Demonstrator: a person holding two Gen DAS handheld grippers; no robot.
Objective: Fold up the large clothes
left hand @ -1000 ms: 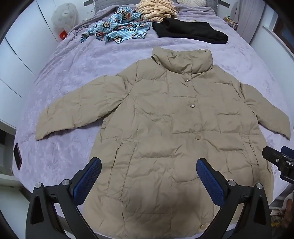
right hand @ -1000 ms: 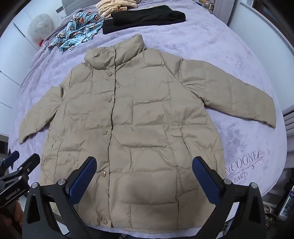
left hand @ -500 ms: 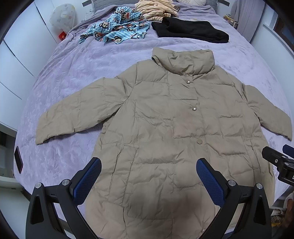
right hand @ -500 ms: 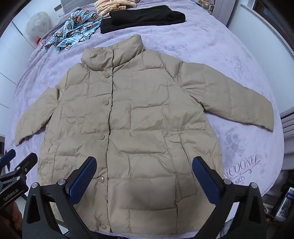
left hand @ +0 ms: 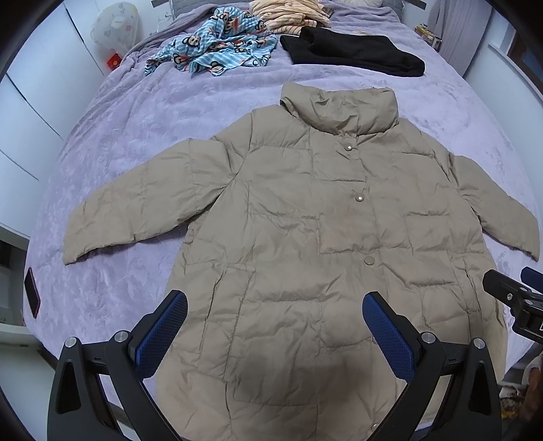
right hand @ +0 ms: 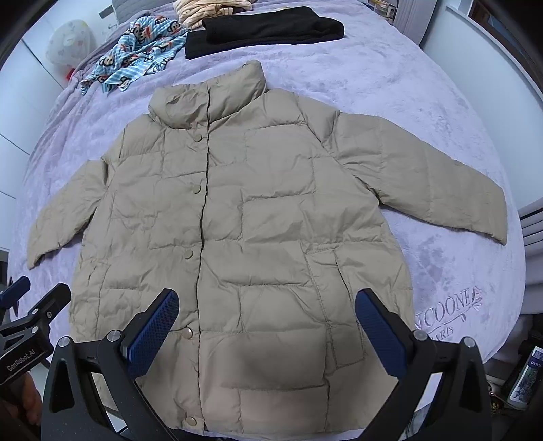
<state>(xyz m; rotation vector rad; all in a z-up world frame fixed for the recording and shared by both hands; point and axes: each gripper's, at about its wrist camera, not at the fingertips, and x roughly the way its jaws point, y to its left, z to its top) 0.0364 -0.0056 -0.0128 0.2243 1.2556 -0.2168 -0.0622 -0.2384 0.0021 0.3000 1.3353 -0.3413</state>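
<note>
Both tongs (left hand: 275, 322) (right hand: 266, 320) held wide, empty; puffer jacket (left hand: 322, 244) sleeves should be gripped at cuffs, folded inward.

Beige jacket (left hand: 305, 237) — lilac bedspread (left hand: 135, 135), blue-padded tongs (left hand: 275, 325).

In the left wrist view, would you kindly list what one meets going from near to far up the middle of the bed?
Left claw → beige puffer jacket → bare purple bedspread → black garment → striped cream clothing.
</note>
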